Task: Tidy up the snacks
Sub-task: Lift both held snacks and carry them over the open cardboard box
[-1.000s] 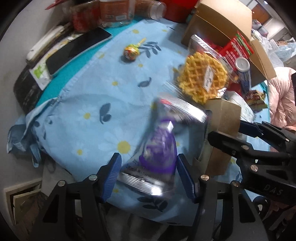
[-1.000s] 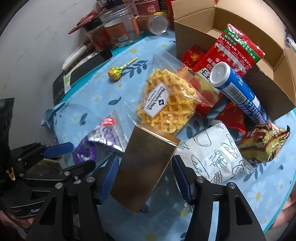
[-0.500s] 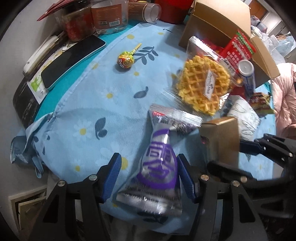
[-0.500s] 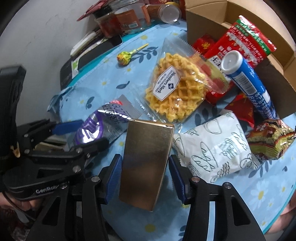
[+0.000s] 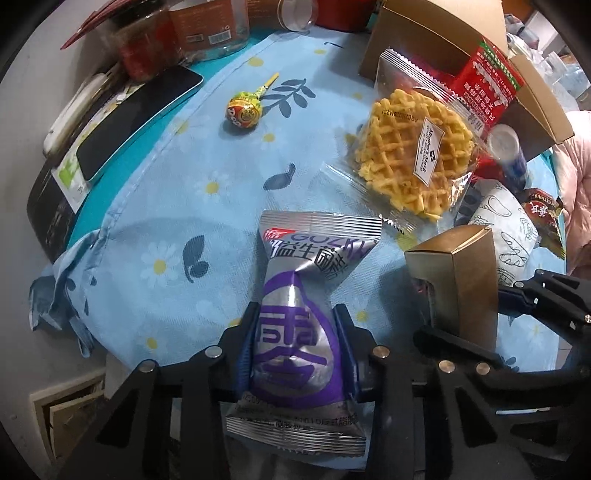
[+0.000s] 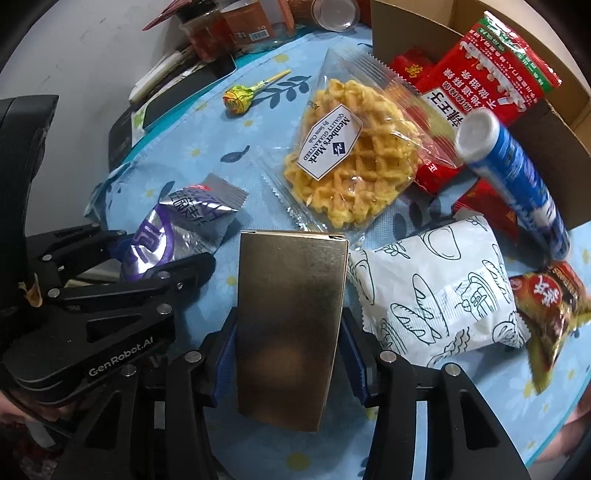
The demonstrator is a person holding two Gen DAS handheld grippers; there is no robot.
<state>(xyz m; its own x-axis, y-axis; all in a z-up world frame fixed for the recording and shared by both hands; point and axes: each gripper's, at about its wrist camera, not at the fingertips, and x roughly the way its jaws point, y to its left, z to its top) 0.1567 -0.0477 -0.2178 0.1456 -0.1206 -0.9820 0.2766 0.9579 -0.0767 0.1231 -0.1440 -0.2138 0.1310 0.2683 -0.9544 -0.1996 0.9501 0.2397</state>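
As claws close, silver packet [image 5: 295, 332] overhangs tablecloth edge [image 5: 122, 354], gold box [image 6: 291, 306] gripped

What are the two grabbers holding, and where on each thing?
The left gripper, jaws closing, pinches the purple snack packet around its lower middle. The right gripper, jaws closing, clamps the gold box by its sides.

A pale blue daisy-printed tablecloth [image 5: 155, 206] covers the table. Along its far edge lie a flat black phone [image 5: 136, 110] beside a white slim object, perhaps a remote [image 5: 70, 110], and clear plastic jars [image 5: 207, 29] behind.
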